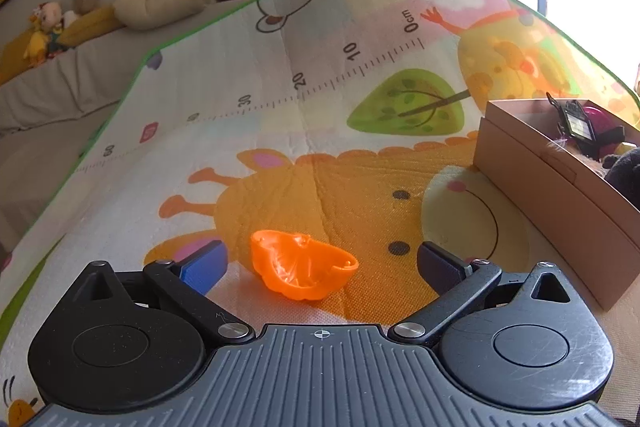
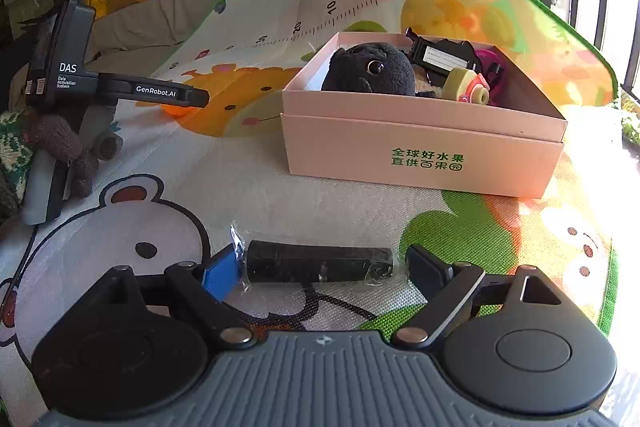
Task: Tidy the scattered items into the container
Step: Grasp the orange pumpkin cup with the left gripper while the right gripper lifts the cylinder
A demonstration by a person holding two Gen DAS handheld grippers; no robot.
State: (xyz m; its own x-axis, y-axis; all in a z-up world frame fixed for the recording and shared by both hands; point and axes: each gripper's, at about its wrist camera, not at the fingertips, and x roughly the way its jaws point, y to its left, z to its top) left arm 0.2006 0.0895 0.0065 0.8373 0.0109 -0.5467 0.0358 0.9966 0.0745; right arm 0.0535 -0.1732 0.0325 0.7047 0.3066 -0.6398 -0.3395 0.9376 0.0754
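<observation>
Both tools are working on the play mat [image 2: 260, 195], with the pink box [image 2: 420, 143] taken as landmark. The box is sitting open on the mat and is already holding a black plush [image 2: 372, 69], a black tag holder [image 2: 444, 57], a yellow-and-pink toy [image 2: 468, 87] and something magenta behind it. Left tool [image 1: 320, 263]: jaws standing wide apart, nothing clamped; an orange shell [image 1: 304, 265] is lying on the mat between the fingers, touching neither pad as far as the left wrist view is showing. The shell is lying to the left of the box, well clear of its wall. Right tool [image 2: 316, 269]: jaws also standing apart, straddling a black cylinder [image 2: 320, 263] in clear wrap, which is lying crosswise on the mat in front of the box. The wrap end is sitting against the blue pad [image 2: 218, 277]; the dark pad is standing just off the other end, so no grip yet. Judgement: the pick-up step is in hand on both sides, with two items still out of the box. Next move is calling for closing each tool on its item, then lifting and carrying over the box rim. The thin curved shell looks likely to slip or flip under a squeeze; the cylinder is being taken end to end, so the slippery wrap is a risk.
</observation>
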